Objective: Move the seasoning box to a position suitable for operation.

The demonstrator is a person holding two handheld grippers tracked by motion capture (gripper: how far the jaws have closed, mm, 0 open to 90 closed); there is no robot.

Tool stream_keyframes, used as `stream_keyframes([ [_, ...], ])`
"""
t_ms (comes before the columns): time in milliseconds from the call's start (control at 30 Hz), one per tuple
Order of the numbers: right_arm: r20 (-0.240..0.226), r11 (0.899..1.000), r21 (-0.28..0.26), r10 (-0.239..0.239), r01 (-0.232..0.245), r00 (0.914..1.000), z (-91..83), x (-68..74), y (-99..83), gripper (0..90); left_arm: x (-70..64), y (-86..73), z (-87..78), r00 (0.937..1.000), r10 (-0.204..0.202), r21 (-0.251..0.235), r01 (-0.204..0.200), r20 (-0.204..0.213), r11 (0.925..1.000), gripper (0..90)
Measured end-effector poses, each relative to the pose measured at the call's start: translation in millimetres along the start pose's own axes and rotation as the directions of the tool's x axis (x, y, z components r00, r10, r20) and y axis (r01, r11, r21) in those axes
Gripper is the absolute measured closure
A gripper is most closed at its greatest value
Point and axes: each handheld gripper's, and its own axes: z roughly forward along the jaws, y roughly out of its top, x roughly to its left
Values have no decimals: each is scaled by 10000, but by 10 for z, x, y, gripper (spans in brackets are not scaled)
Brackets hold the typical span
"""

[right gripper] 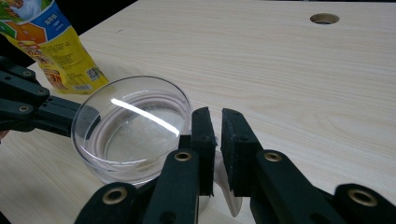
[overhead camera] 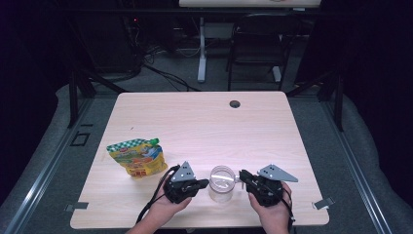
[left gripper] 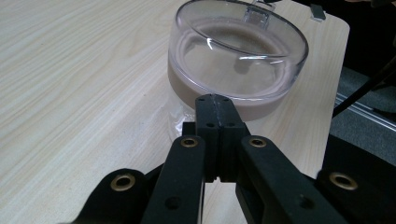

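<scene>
Your left gripper (overhead camera: 205, 183) is clenched, tips touching the clear glass mug (overhead camera: 221, 184); your right gripper (overhead camera: 242, 176) grasps its handle (right gripper: 232, 198). Yellow spouted pouch (overhead camera: 138, 157) sits left.

Clear glossy glass jar (right gripper: 130, 135); matt pale wood-grain table (right gripper: 299, 84); shiny printed pouch (overhead camera: 138, 157).

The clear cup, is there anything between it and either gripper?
Nothing visible. The left gripper, jaws together, is right at the clear cup's near wall, and the right gripper straddles the cup's handle. The yellow pouch lies off to the left.
</scene>
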Motion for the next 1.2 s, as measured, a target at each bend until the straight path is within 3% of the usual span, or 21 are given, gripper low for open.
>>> stream_keyframes([
  [233,-128,10000,-45,-82,82,9999,-17,11,-4,791,-1,29,-2,10000,24,-117,-24,-4,9999,900],
  [433,-333,9984,-83,-568,566,9978,-92,64,-7,704,-3,70,-5,10000,80,-228,-79,47,9997,900],
  [700,-198,9954,211,-930,934,9955,-131,91,-53,618,-1,97,-10,9998,163,-289,-160,77,9995,900],
  [967,-306,9865,87,-1630,1633,9862,-130,198,-90,493,-19,141,-29,9998,158,-367,-155,75,9992,900],
  [1067,-237,9841,22,-1775,1776,9838,-138,215,-100,466,-48,170,-32,9994,341,-326,-340,37,9989,900],
  [1200,-375,9812,21,-1930,1932,9805,-153,236,-124,446,-62,202,-26,9996,275,-351,-272,95,9990,900],
])
